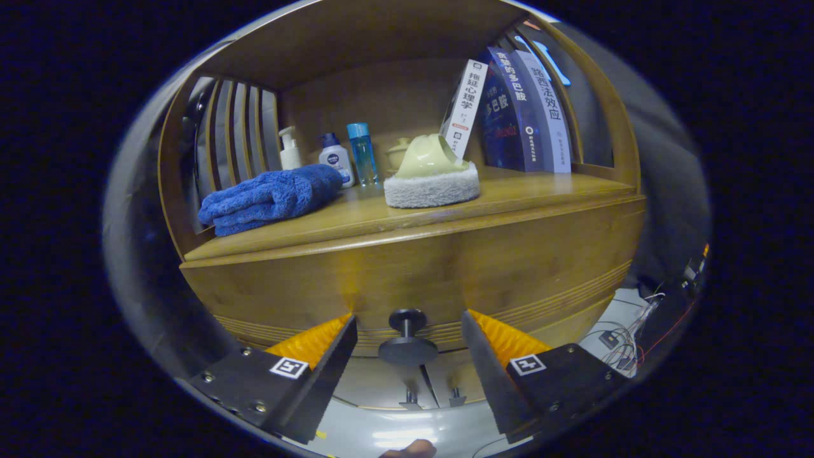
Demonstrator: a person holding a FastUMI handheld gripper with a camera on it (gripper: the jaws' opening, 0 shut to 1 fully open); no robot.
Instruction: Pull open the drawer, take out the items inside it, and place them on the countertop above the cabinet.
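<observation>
Gripper (pixel 407 337) fingers apart, straddling the knob (pixel 407 337) on the shut drawer (pixel 509 267), not touching. Risk: an off-centre close slips off the small knob.

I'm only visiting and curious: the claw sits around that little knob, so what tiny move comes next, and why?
Likely close the fingers on the knob, if the drawer is to be opened: the gripper is open with the knob between its fingers, and the drawer front looks shut. But a towel and teapot lie on the countertop, so emptying may be over.
</observation>
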